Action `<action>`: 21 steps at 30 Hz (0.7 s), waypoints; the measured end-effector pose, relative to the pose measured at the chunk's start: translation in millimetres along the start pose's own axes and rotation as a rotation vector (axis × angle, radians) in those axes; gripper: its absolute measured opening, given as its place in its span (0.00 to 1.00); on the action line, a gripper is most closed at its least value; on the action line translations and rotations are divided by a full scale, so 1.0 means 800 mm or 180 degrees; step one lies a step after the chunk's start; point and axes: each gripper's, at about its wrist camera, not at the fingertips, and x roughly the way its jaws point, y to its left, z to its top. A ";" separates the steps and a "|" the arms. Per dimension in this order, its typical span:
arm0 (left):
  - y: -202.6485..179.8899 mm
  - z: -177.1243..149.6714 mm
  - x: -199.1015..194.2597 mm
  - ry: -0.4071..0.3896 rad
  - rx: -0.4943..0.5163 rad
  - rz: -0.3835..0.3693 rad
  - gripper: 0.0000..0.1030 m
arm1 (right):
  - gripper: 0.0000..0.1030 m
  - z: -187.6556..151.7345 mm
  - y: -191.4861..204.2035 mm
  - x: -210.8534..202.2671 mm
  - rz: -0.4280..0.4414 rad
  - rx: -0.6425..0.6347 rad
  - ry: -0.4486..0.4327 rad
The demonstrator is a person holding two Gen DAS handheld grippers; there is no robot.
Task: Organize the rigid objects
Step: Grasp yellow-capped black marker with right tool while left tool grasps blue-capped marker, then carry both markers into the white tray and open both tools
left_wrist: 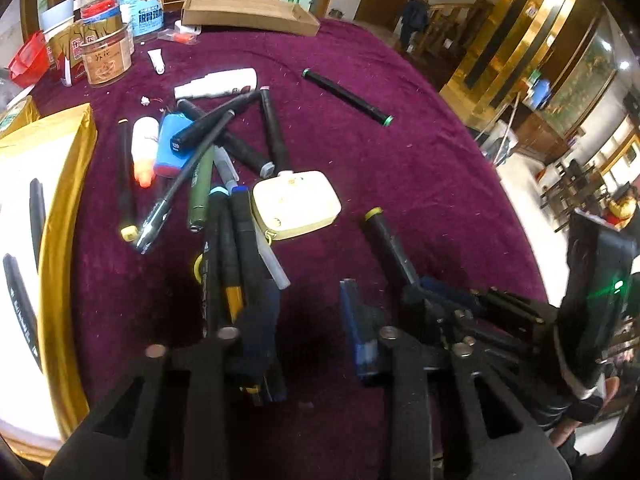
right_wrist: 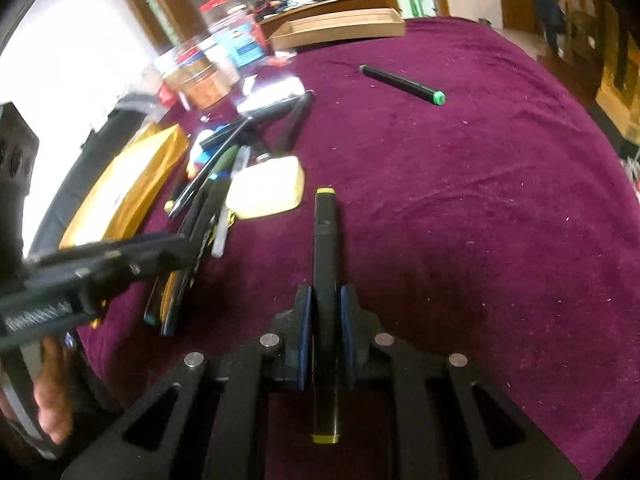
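Note:
My right gripper (right_wrist: 325, 300) is shut on a black marker with yellow ends (right_wrist: 326, 264), held above the purple tablecloth (right_wrist: 460, 200); the marker also shows in the left wrist view (left_wrist: 384, 240). My left gripper (left_wrist: 310, 320) is open and empty, its left finger over a pile of black markers and pens (left_wrist: 228, 216). A cream case (left_wrist: 294, 204) lies beside the pile. A black marker with green ends (left_wrist: 347, 97) lies alone further back. A gold-rimmed box (left_wrist: 52, 208) at the left holds black markers.
Jars and tins (left_wrist: 106, 56) and a flat cardboard box (left_wrist: 250, 14) stand at the back. A white bottle (left_wrist: 218, 84), a blue block (left_wrist: 174, 148) and an orange-tipped tube (left_wrist: 144, 152) lie by the pile. The table edge curves at right.

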 end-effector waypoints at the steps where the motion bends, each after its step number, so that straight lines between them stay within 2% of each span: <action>1: 0.002 0.001 0.008 0.0058 -0.0021 0.0055 0.24 | 0.13 0.001 -0.001 0.004 -0.0020 0.0014 0.0010; 6: 0.015 -0.001 0.013 0.0035 -0.0111 0.0187 0.20 | 0.13 -0.003 0.003 0.007 -0.0054 -0.0076 -0.0120; 8: 0.016 -0.003 0.008 -0.0014 -0.0098 0.0371 0.20 | 0.13 -0.002 0.003 0.010 -0.0059 -0.0101 -0.0154; 10: 0.020 -0.007 0.008 -0.0007 -0.0127 0.0330 0.20 | 0.13 -0.002 0.005 0.011 -0.0088 -0.0133 -0.0168; 13: 0.014 -0.009 0.017 0.0009 -0.0025 0.0486 0.20 | 0.13 -0.001 0.006 0.012 -0.0121 -0.0156 -0.0171; 15: 0.019 -0.008 0.034 0.0156 -0.0117 0.0427 0.20 | 0.13 -0.002 0.007 0.012 -0.0135 -0.0175 -0.0173; 17: 0.022 -0.007 0.037 0.0143 -0.0181 0.0421 0.15 | 0.13 -0.002 0.007 0.012 -0.0128 -0.0171 -0.0172; 21: 0.022 -0.015 0.029 0.0186 -0.0187 0.0303 0.14 | 0.13 -0.002 0.009 0.012 -0.0127 -0.0185 -0.0170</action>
